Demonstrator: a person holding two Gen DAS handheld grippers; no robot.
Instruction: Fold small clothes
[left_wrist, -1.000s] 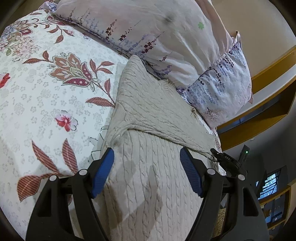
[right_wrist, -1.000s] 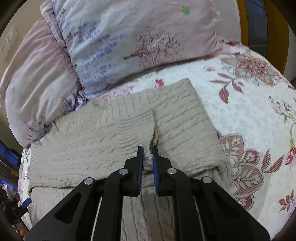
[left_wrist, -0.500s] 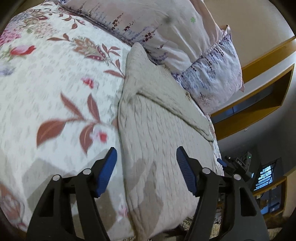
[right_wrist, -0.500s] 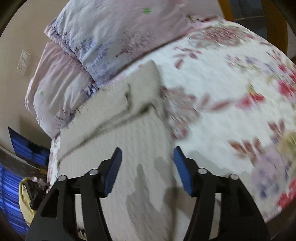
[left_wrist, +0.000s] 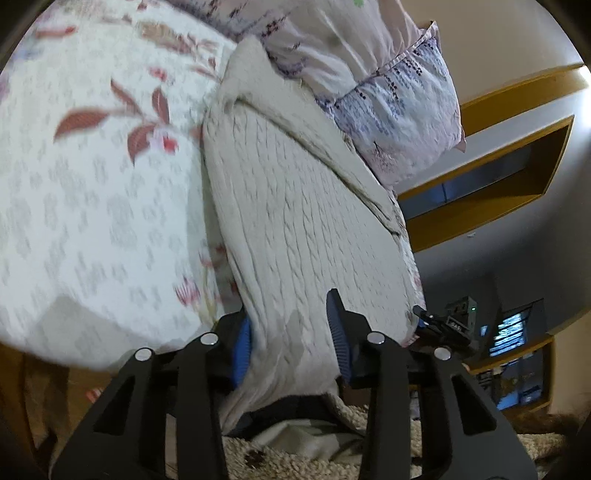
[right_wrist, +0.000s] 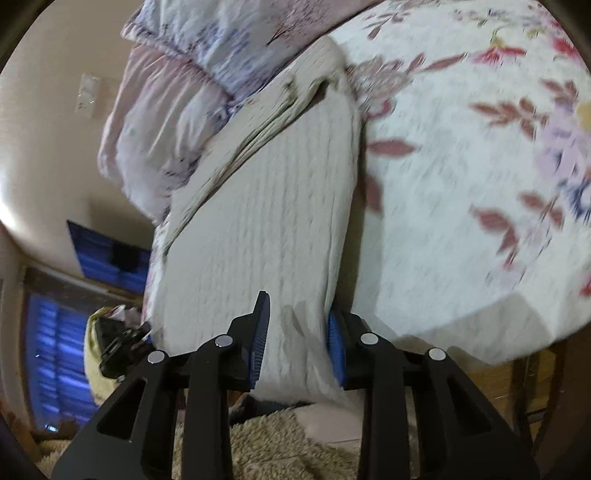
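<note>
A beige cable-knit sweater (left_wrist: 295, 221) lies on the floral bedspread (left_wrist: 92, 192), its sleeves folded across the far end, its near hem hanging over the bed's edge. My left gripper (left_wrist: 291, 332) is open, its blue pads on either side of the hem's left part. The sweater also shows in the right wrist view (right_wrist: 266, 229). My right gripper (right_wrist: 297, 332) is open, its pads straddling the hem's right part near the corner. Neither gripper has closed on the cloth.
Two floral pillows (left_wrist: 388, 85) lean at the head of the bed beyond the sweater. A shaggy beige rug (right_wrist: 280, 443) lies on the floor below the bed's edge. A yellow wooden shelf (left_wrist: 517, 155) is on the wall. The other gripper's tip (left_wrist: 439, 325) shows at right.
The right gripper let go of the folded sleeve and opened. Both grippers drew back and down to the sweater's near hem at the bed's edge, and their jaws have narrowed around it.
</note>
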